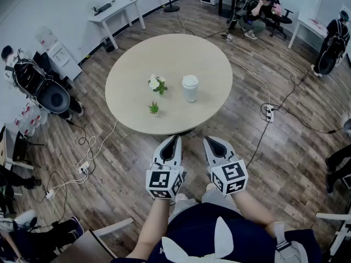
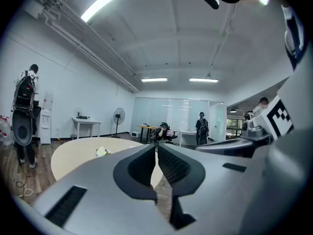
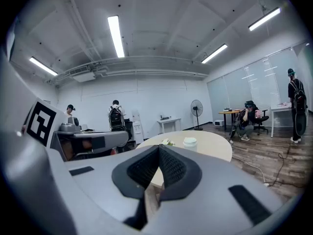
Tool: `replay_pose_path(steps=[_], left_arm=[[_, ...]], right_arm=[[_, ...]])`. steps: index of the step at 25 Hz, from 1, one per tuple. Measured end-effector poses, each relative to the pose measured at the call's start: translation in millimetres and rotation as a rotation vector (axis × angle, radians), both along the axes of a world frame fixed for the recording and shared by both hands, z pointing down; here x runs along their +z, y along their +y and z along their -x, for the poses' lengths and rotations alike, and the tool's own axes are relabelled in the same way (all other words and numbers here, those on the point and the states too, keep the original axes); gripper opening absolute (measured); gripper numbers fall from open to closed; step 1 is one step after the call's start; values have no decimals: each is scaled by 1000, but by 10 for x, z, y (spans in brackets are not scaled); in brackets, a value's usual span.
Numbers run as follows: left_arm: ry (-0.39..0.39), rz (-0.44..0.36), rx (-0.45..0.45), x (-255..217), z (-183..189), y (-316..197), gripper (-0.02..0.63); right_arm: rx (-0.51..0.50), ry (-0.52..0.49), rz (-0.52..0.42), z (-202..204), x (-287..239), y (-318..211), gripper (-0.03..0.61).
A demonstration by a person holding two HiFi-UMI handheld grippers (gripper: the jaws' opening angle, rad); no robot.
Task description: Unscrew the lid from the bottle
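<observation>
The bottle (image 1: 190, 90) is the white one with a white lid (image 1: 190, 80). It's standing upright a bit right of centre on the round table (image 1: 134, 62). A bunch of white flowers (image 1: 157, 84) sits near it at its 9 o'clock, and a tiny green plant (image 1: 154, 108) is out around its 8. From where the person stands it's pretty much dead ahead at 12, well apart from both tools.

The left gripper (image 1: 176, 138) and right gripper (image 1: 208, 140) hang side by side just off the near table edge. Both have their jaws pressed together with nothing in them, so imo nothing's started yet.

If it were me, I'd open both jaws before reaching in. One should clamp the body low so the bottle can't spin or tip, and the other should take the lid squarely and twist. That bottle looks light, so I'd guess it slides easily.

Only the head view gives you the whole layout. The right gripper view catches the bottle just over its closed jaws, at about 1 o'clock. The left gripper view shows the flowers but no bottle, which is probably hidden behind its own jaws.
</observation>
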State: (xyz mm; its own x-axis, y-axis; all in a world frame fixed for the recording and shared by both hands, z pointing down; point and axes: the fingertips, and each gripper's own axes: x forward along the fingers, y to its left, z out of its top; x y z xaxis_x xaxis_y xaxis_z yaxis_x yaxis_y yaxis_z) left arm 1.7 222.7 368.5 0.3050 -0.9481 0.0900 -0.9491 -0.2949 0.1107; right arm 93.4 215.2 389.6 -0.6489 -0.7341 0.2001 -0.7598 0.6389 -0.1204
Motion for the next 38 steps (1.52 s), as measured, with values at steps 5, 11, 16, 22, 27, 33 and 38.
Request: replay_pose_path(steps=[5,11,16,22,27,33,38], left_arm=[[-10,4,12,18,-158,-85,32],[-15,10,5,79,-391,-183,32],[-21,14,-31,190,-521,-156,32],[-14,31,-71,275,-534,-200,32],[24,47,-69,332,-462,-340,32],[20,60,-52,398,-376,-669,32],[16,73,-30,434,-238,-1056,32]], right_arm=[[-20,-29,-8,-91,-23,-93,0],[-60,-30,-5,-238,13,-212,2],[-82,-16,16,-464,174,-243,2],[-99,-13,23,-588,230,-349,3],[-107,-2,38,-545,290,-479,3],[-102,6,53,-463,326,-770,5],[-91,4,62,-327,317,-1129,5]])
